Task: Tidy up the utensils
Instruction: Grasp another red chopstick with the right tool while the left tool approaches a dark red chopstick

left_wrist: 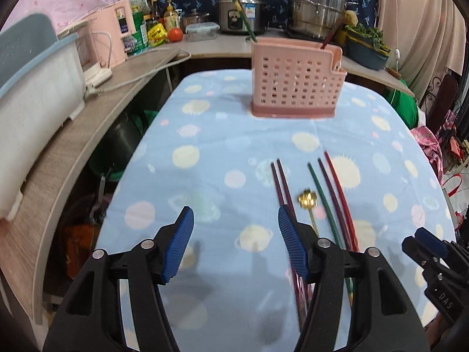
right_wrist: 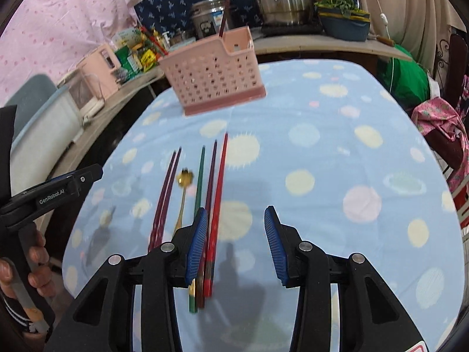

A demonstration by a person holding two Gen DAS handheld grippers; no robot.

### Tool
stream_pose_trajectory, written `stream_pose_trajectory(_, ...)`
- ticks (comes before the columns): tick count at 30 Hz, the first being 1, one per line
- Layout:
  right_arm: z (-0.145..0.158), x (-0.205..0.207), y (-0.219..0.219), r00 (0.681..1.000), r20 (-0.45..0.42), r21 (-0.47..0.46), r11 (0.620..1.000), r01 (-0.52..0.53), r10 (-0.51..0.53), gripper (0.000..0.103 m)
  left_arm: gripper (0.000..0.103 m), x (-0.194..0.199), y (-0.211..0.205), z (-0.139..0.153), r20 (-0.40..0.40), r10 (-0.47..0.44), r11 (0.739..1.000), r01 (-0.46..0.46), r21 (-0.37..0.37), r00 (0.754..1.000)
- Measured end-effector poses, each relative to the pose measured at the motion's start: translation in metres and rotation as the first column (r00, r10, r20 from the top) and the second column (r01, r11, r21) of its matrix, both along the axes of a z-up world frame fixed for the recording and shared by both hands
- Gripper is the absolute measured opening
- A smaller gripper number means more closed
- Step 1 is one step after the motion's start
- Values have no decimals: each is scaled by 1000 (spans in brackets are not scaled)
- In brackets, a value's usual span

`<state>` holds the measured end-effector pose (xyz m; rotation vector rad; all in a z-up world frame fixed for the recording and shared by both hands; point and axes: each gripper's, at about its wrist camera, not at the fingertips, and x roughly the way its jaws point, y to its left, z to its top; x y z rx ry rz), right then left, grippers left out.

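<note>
A pink perforated utensil holder (left_wrist: pixel 294 83) stands at the far end of the blue spotted cloth (left_wrist: pixel 222 135), with a green-red chopstick (left_wrist: pixel 244 20) and a dark one sticking out; it also shows in the right wrist view (right_wrist: pixel 214 76). Several chopsticks lie side by side on the cloth: a dark purple pair (right_wrist: pixel 167 193), a green one (right_wrist: pixel 200 182), a dark one and a red one (right_wrist: pixel 219 187). A gold spoon (right_wrist: pixel 184 193) lies among them. My left gripper (left_wrist: pixel 236 226) is open and empty, left of the sticks. My right gripper (right_wrist: pixel 234 226) is open and empty, right of them.
A wooden counter (left_wrist: pixel 73 146) runs along the left with a white-blue bin (left_wrist: pixel 35 88) and a pink appliance (left_wrist: pixel 117 32). Pots (left_wrist: pixel 316 3), a rice cooker, a tomato and bottles stand at the back. A green bag (right_wrist: pixel 407 79) and fabric are at the right edge.
</note>
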<state>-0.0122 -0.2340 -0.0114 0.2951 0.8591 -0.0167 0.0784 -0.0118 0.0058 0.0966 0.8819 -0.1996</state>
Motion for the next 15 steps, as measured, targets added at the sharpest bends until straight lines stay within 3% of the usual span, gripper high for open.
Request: stream_pose_trajectory(15,-33,-11,28,996,-64,-43,997,-58,55,37,57,-37,-1,-41,-84,-12,1000,13,9,996)
